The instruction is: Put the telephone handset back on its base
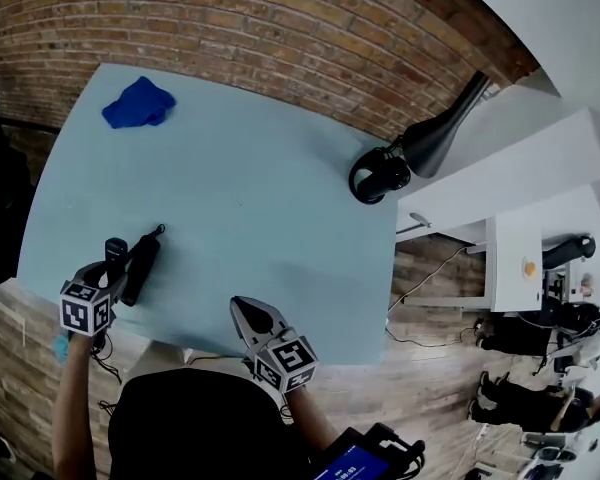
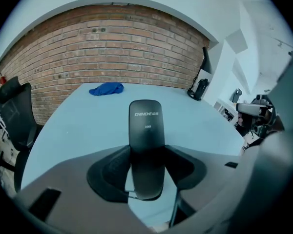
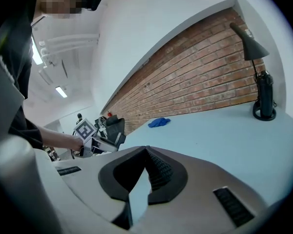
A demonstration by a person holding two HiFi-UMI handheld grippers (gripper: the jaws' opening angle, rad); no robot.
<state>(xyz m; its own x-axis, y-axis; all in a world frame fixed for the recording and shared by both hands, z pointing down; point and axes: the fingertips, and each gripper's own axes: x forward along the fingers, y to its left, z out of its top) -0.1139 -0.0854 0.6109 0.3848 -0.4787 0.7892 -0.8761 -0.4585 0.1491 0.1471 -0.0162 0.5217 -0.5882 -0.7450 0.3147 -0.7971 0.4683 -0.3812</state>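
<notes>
A black telephone handset [image 2: 146,130] stands upright between the jaws of my left gripper [image 2: 146,165], which is shut on its lower half. In the head view this gripper [image 1: 113,268] hovers at the table's front left corner, with the handset [image 1: 115,252] sticking up from it. Just to its right a long black base [image 1: 141,265] with a thin cord lies on the light blue table [image 1: 260,198]. My right gripper [image 1: 248,314] sits over the front edge, jaws shut and empty [image 3: 145,151].
A blue cloth [image 1: 138,103] lies at the far left corner. A black desk lamp [image 1: 420,148] stands at the far right corner. A black chair [image 2: 14,111] is left of the table, a white desk [image 1: 520,198] to the right.
</notes>
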